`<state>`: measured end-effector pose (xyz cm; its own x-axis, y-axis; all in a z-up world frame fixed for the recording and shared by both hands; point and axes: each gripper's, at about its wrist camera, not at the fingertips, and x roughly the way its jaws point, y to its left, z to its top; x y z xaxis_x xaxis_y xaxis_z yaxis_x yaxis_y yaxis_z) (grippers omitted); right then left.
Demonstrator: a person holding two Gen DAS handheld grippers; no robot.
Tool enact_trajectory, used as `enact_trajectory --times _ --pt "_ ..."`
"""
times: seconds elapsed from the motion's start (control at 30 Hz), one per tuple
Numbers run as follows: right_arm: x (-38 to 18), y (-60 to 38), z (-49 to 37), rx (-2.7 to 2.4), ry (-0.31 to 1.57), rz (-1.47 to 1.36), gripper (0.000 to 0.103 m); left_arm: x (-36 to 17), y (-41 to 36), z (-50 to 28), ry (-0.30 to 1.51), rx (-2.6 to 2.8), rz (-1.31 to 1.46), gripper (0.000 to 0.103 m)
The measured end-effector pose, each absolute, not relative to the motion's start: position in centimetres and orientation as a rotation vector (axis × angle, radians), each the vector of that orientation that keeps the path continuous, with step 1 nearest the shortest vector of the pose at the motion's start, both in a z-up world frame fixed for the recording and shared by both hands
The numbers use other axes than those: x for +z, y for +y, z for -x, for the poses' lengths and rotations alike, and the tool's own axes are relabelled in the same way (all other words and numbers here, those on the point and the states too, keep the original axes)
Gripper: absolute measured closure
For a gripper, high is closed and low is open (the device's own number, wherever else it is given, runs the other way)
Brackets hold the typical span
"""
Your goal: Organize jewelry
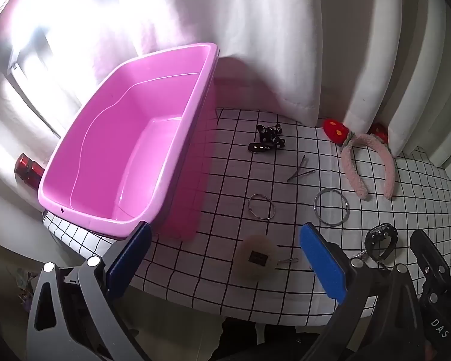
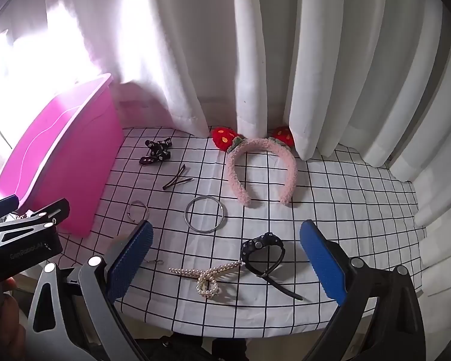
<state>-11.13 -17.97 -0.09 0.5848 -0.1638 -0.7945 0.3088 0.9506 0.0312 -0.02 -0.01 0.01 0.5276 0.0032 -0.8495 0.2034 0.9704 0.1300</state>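
White curtains [image 2: 330,60] hang behind the grid-patterned tablecloth [image 2: 345,204].

Behind everything, white curtains [image 2: 315,60] in long folds, brightly backlit at the left. Spread over the table, a white cloth with a black grid [image 2: 330,210], slightly creased. Off at the far left, a shiny red can [image 1: 27,170] lying on its side.

Both cams ride on the claws, looking steeply down along the fingers, close over the checkered worktop [image 1: 225,294]. Left view faces the pink bin [image 1: 129,138]; right view sits further right. Both catch the fuzzy headband [image 2: 263,174] and silver ring [image 1: 331,207].
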Motion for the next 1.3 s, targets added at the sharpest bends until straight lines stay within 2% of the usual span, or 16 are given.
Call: enact_trajectory --times 1.3 --pt "0.49 -18.0 10.61 -0.274 0.896 -0.179 0.009 0.38 0.46 -0.27 1.003 -0.12 -0.22 0.006"
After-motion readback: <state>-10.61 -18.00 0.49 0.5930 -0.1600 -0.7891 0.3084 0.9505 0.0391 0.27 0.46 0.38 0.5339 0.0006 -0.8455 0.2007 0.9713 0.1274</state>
